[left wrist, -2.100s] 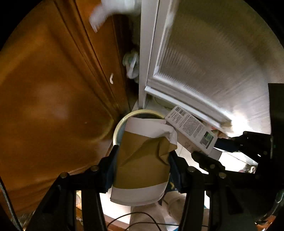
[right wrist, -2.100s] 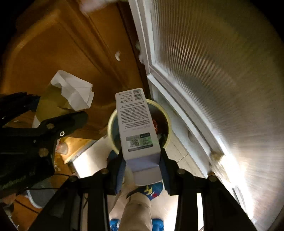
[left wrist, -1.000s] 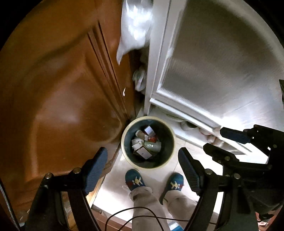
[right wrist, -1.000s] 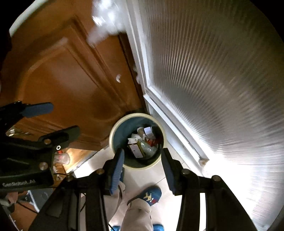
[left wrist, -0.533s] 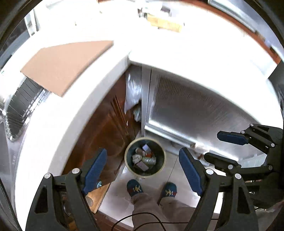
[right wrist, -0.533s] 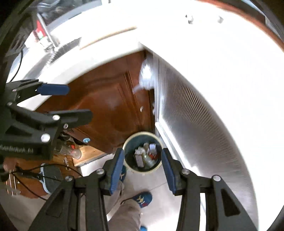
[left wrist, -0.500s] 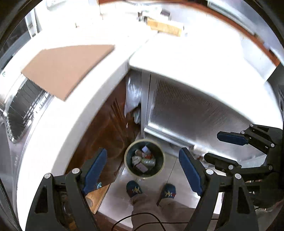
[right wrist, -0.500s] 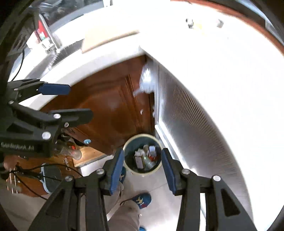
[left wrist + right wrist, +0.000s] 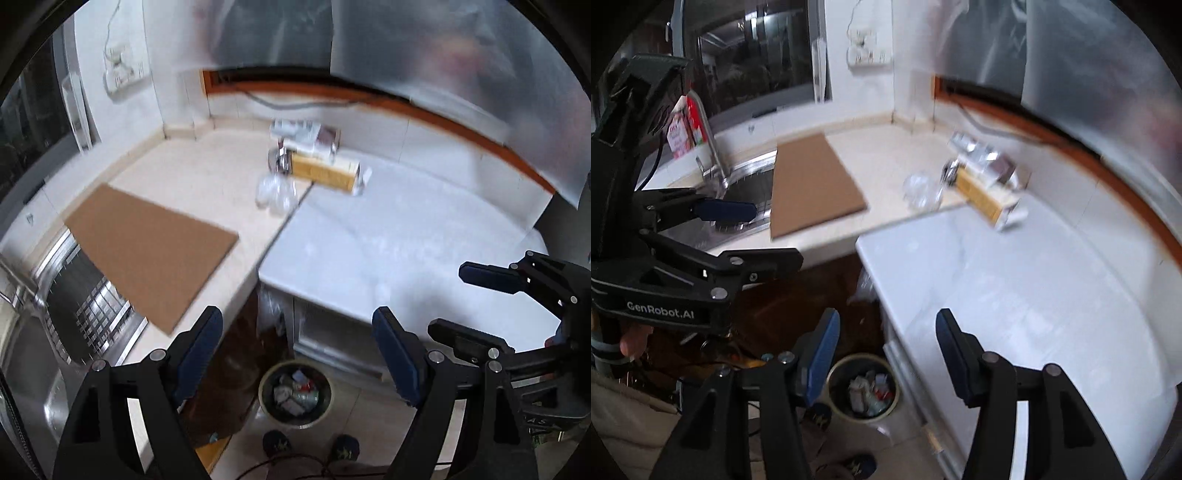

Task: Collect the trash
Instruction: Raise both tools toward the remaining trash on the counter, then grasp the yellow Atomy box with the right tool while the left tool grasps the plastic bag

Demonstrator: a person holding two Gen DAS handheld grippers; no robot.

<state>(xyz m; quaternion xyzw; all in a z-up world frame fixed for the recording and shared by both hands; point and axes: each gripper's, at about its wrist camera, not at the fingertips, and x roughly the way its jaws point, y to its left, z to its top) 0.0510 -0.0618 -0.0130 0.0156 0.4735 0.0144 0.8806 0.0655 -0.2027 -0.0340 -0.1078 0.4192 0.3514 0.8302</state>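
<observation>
In the left wrist view, the left gripper [image 9: 297, 354] has its two blue pads wide apart with nothing between them. It points down and forward from above the counter. Far below it, right in the gap between the pads, sits the round trash bin [image 9: 295, 392] on the floor, with boxes and scraps inside. The person's two blue slippers [image 9: 276, 442] stand just below the bin in the picture. Above the bin is the white counter [image 9: 388, 236], and at its back edge lie a yellow box [image 9: 325, 173] and a clear crumpled plastic bottle [image 9: 275, 190] close together. A brown cardboard sheet [image 9: 147, 251] lies on the counter to the left of the bin, partly over the metal sink [image 9: 55, 332]. The right gripper [image 9: 476, 301] shows at the right side, with its jaws apart too. In the right wrist view, the right gripper [image 9: 886, 354] has just been opening, and nothing is between its pads. It also points down and forward, high above the floor. The trash bin [image 9: 863, 387] sits far below, near the left pad, and looks full of scraps. The left gripper [image 9: 753, 236] reaches in from the left side, held by a hand [image 9: 631, 341], and it hangs over the edge of the counter [image 9: 1015, 288]. The yellow box [image 9: 988, 201] and the bottle [image 9: 921, 190] lie on the counter well above the bin, and the cardboard sheet [image 9: 812, 184] lies next to the sink tap [image 9: 709, 147].
</observation>
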